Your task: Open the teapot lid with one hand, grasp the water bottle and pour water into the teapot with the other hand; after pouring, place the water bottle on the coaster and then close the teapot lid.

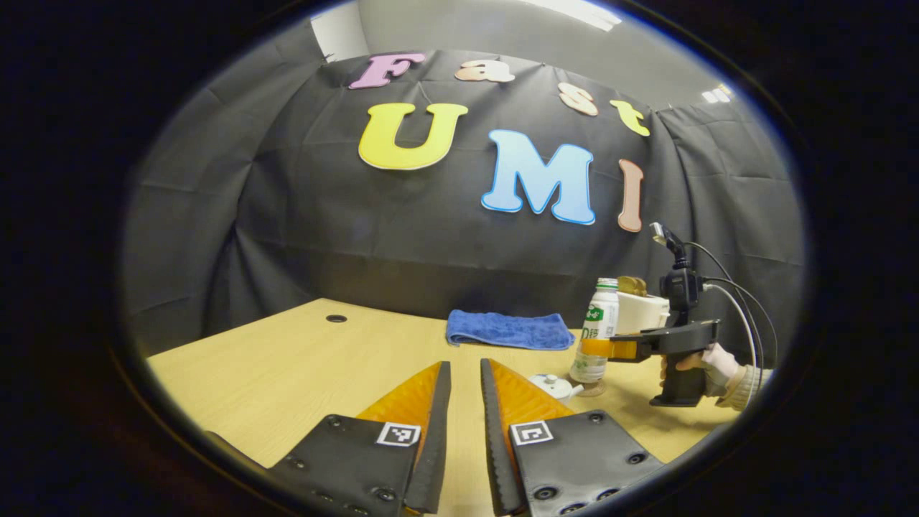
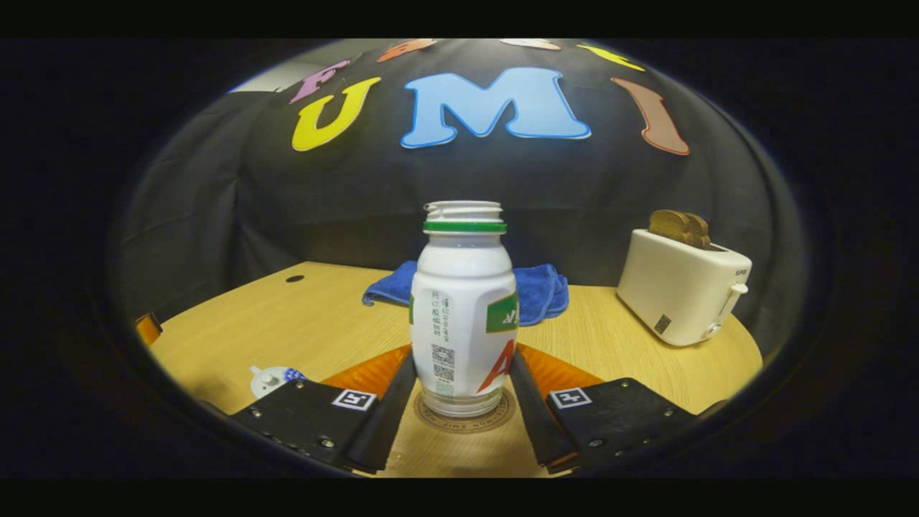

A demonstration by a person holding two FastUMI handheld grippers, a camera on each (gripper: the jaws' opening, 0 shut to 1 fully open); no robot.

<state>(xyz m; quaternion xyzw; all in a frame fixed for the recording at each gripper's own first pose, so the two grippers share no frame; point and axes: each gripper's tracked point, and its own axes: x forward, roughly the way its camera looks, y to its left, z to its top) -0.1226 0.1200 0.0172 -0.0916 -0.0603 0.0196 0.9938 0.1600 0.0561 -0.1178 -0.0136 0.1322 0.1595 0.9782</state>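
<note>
- Scene: a light wood table [image 2: 617,345] is backed by black cloth; a blue towel [image 2: 535,291] lies at the rear and a white toaster [image 2: 678,294] with bread in its slots stands toward the right in the right gripper view.
- Water bottle [image 2: 463,316] is seen upright, uncapped, its base on the round coaster [image 2: 467,418]. Long axis is vertical.
- Right gripper [image 2: 463,391] is set around the lower part of the bottle, one finger on each side, and it reads as closed on the body; firm contact on both sides is likely but cannot be fully confirmed through the fisheye distortion.
- From the left gripper view the same is shown from the side: right gripper [image 1: 610,350] is held level by a hand [image 1: 711,362], fingers at the bottle [image 1: 596,334] about halfway up.
- Left gripper [image 1: 465,402] is held above the table with a narrow gap between the fingers, nothing in them.
- Teapot [image 1: 553,386] sits just beyond and to the right of the left gripper's fingertips, just beside the coaster; lid with its knob appears to be on.
- Key relation: the left gripper is the nearer one to the teapot, so a short forward-right reach with the fingers over the lid knob is what the lid step calls for.
</note>
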